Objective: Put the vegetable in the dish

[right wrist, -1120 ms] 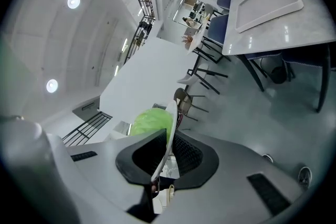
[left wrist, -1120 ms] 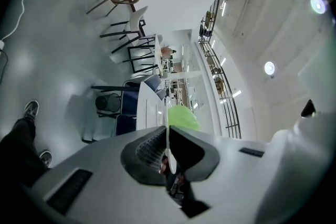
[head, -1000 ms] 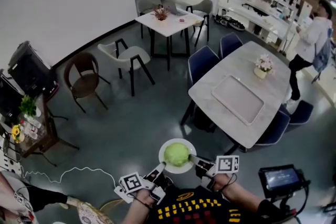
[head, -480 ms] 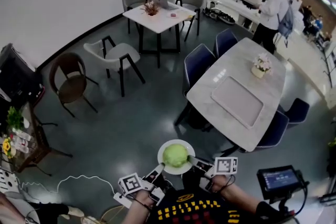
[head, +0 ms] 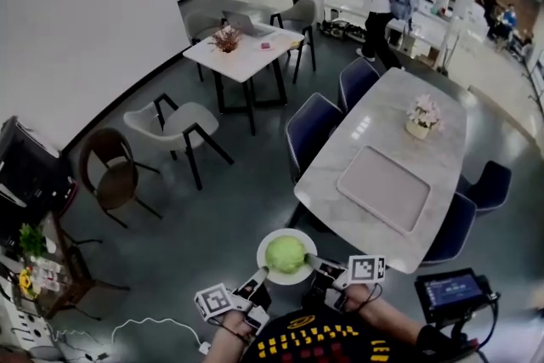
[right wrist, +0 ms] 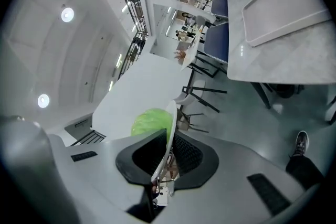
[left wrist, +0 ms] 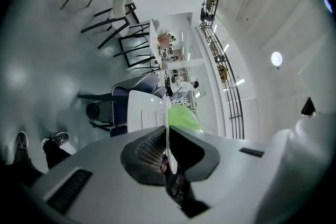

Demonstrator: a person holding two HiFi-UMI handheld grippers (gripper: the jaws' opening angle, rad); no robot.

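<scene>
The head view looks from high up, forward and steeply down over the floor, with the dish (head: 270, 243) near its bottom edge and the long pale worktop (head: 382, 157) farther off on the right. The left gripper view rides on the left gripper (head: 257, 274) and faces far-right along its jaws, rolled sideways, with the dish's rim edge-on at the lens; the right gripper view, on the right gripper (head: 314, 262), faces far-left likewise. All three views share the dish and the worktop.
</scene>
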